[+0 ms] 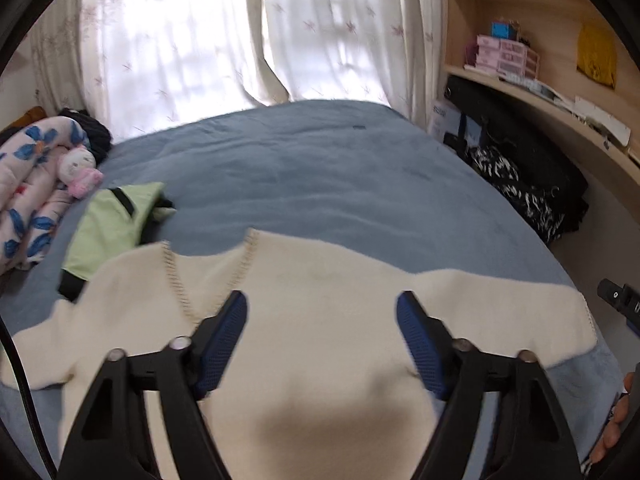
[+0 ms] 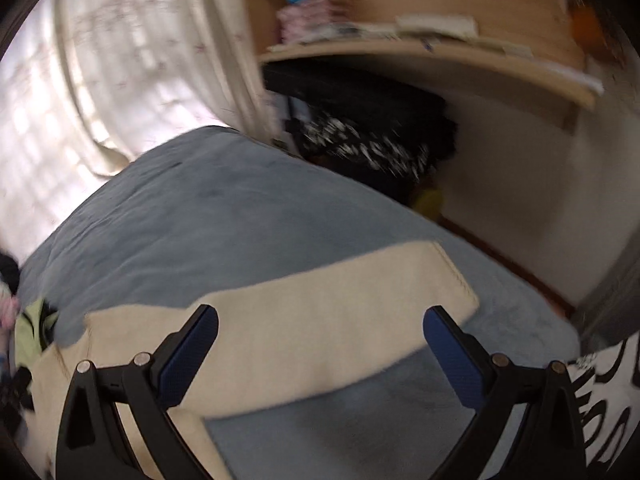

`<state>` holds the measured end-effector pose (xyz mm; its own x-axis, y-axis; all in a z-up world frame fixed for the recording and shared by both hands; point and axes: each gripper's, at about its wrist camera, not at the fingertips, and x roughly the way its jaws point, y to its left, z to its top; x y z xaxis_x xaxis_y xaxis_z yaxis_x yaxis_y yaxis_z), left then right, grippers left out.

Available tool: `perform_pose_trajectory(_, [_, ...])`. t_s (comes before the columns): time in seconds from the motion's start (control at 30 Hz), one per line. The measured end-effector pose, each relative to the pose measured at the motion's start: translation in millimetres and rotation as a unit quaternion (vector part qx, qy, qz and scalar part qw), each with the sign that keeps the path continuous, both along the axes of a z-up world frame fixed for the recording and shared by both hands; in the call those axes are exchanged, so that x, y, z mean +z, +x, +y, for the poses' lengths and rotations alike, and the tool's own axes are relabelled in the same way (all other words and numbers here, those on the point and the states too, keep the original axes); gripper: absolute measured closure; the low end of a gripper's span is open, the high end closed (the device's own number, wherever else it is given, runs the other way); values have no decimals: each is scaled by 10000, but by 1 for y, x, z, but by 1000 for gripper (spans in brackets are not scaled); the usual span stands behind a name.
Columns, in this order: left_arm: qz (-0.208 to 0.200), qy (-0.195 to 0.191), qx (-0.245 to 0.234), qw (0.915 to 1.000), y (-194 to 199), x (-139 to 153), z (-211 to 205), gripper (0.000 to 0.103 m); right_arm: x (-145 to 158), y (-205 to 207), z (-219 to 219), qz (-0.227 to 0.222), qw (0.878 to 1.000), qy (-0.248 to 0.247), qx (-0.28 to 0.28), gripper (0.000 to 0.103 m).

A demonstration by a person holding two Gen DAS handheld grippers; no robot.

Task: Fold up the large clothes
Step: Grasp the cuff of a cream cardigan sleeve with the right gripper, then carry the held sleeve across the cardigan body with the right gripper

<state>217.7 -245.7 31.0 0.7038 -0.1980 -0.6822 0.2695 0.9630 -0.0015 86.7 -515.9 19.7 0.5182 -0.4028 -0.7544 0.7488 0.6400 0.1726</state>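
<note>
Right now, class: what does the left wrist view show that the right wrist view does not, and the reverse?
Left wrist view only: a floral quilt with a soft toy on it, and a stitched seam on the cream garment.

Right wrist view only: a black-and-white patterned cloth at the lower right, and a wooden floor edge beside the bed.

Both: the cream garment spread on the blue bedspread, a green garment, curtains, wooden shelves, and open, empty jaws on the left gripper and right gripper.
</note>
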Motion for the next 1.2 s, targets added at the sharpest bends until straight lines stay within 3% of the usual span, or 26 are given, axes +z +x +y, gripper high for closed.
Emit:
perform_pose_trajectory(0.17, [489,-24,-24,9988,23,-52,-36,35,-66,-10,-55,297,9917,1086,-617,18])
perform_pose_trajectory(0.33, [464,153,-213,9986,26,-83,-58,35,-124,-23,-78,563,9763,1792,-1074,20])
perform_pose_trajectory(0.53, [1011,18,-287,9945,33,-107,-65,39,-139,-15,-80,473,9763,1617,-1356,22])
perform_pose_trajectory(0.63, [1106,89,-148,9937,35,-109,-53,39,-137,-2,-80,415,9805,1480,-1221,56])
perform_pose_trajectory(0.67, [1088,139,-108,9939,35,-108,-49,39,-137,4,-83,401,9821,1449,-1137,78])
perform_pose_trajectory(0.7, [1058,194,-61,9942,35,-107,-44,39,-130,4,-79,354,9850,1330,-1043,95])
perform_pose_trajectory(0.8, [1019,313,128,9942,37,-103,-19,39,-96,12,-67,-227,9941,911,-542,95])
perform_pose_trajectory(0.9, [1039,343,280,9936,42,-102,13,39,-52,20,-21,-730,9947,567,460,95])
perform_pose_trajectory(0.97, [1029,264,442,9934,42,-99,42,39,-31,29,19,-828,9895,263,1153,95])
perform_pose_trajectory(1.07, [1035,186,684,9921,42,-96,76,39,-18,48,88,-727,9718,-99,2242,95])
perform_pose_trajectory(1.13, [1077,100,770,9911,41,-98,100,39,-25,58,129,-508,9568,-108,2861,92])
perform_pose_trajectory(1.2, [1137,62,796,9903,39,-101,115,39,-48,69,168,-19,9411,-74,3381,88])
